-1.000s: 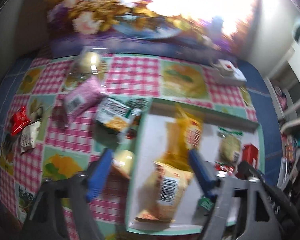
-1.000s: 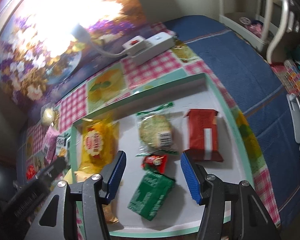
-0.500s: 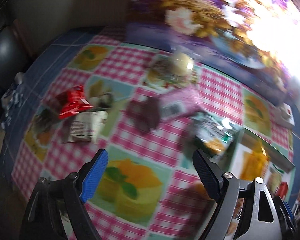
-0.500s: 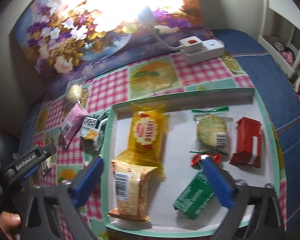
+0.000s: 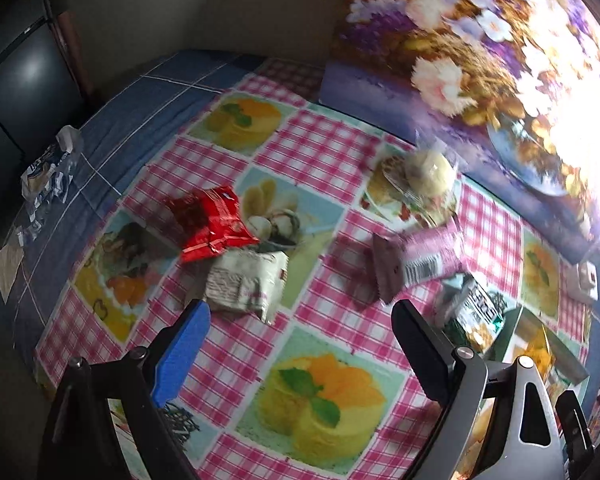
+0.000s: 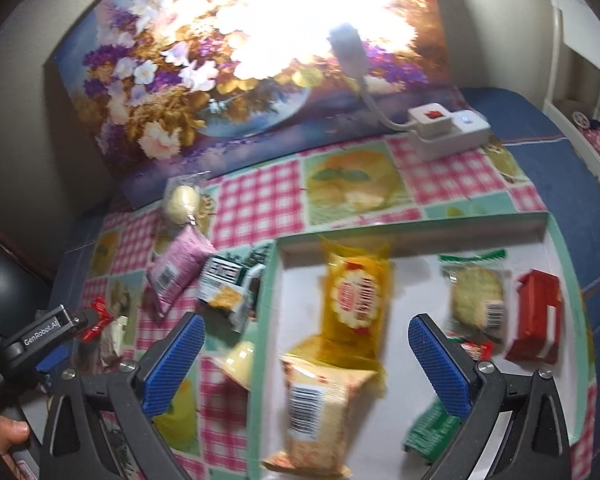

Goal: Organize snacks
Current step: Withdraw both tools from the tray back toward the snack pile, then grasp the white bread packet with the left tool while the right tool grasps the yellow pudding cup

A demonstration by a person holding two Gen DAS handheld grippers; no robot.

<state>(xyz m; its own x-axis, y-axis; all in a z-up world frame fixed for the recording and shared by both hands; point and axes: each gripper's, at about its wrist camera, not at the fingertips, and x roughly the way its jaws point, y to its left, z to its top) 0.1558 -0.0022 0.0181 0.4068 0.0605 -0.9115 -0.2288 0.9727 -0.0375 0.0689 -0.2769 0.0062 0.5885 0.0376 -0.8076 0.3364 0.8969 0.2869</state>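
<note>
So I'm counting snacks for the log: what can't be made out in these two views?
- Green packet: right wrist view, partly hidden behind the right gripper's finger.
- Tray contents: left wrist view, cut off by the gripper body.
- Packet labels: motion blur in both views.
- Painting: washed out by glare.

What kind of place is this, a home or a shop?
Most likely a home: a table with a checked fruit-print cloth, a flower painting leaning on the wall behind it, and a dark TV in the corner.
</note>
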